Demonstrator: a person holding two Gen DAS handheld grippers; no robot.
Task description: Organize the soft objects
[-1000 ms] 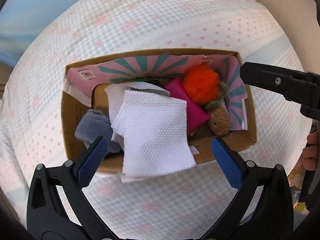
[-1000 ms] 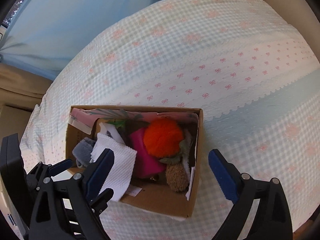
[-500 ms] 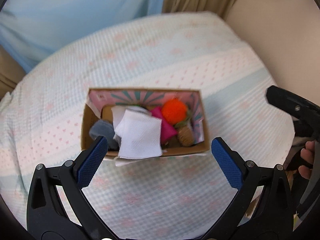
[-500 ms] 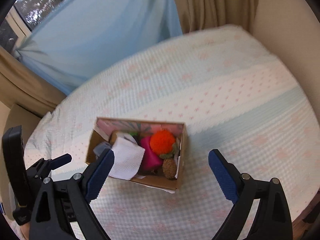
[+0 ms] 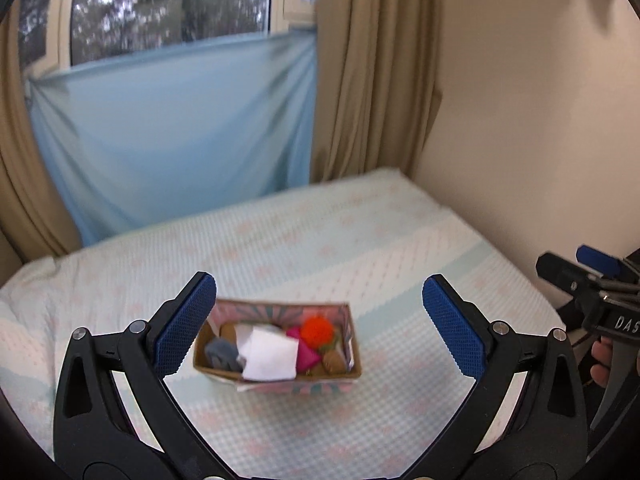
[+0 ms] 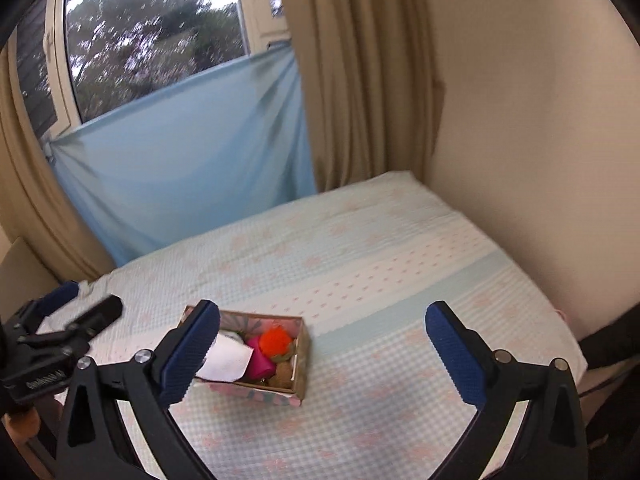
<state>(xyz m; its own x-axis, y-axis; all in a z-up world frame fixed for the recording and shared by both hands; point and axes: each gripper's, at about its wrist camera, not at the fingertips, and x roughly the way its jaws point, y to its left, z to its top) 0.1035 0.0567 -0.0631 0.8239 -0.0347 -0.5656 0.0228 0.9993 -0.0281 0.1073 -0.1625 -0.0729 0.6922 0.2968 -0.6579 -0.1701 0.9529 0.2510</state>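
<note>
A cardboard box (image 5: 276, 378) (image 6: 301, 376) sits on the bed and holds a white cloth (image 5: 270, 360) (image 6: 226, 358), an orange pom-pom (image 5: 317, 329) (image 6: 274, 340), a pink piece (image 5: 306, 354) (image 6: 260, 366), a grey cloth (image 5: 222, 354) and a brown plush (image 5: 334, 362) (image 6: 282, 376). My left gripper (image 5: 320, 328) is open and empty, held back well above the bed. My right gripper (image 6: 326, 350) is open and empty, also far back from the box.
The bed (image 5: 360, 248) (image 6: 380, 248) has a pale checked cover with pink bows. A cream wall (image 5: 540, 120) borders its right side. Beige curtains (image 5: 372, 80) and a blue sheet (image 5: 180, 128) hang behind, under a window (image 6: 152, 32).
Both grippers have pulled up and back from the box, which now looks small and far. The window, curtains and wall have come into view. Both stay open.
</note>
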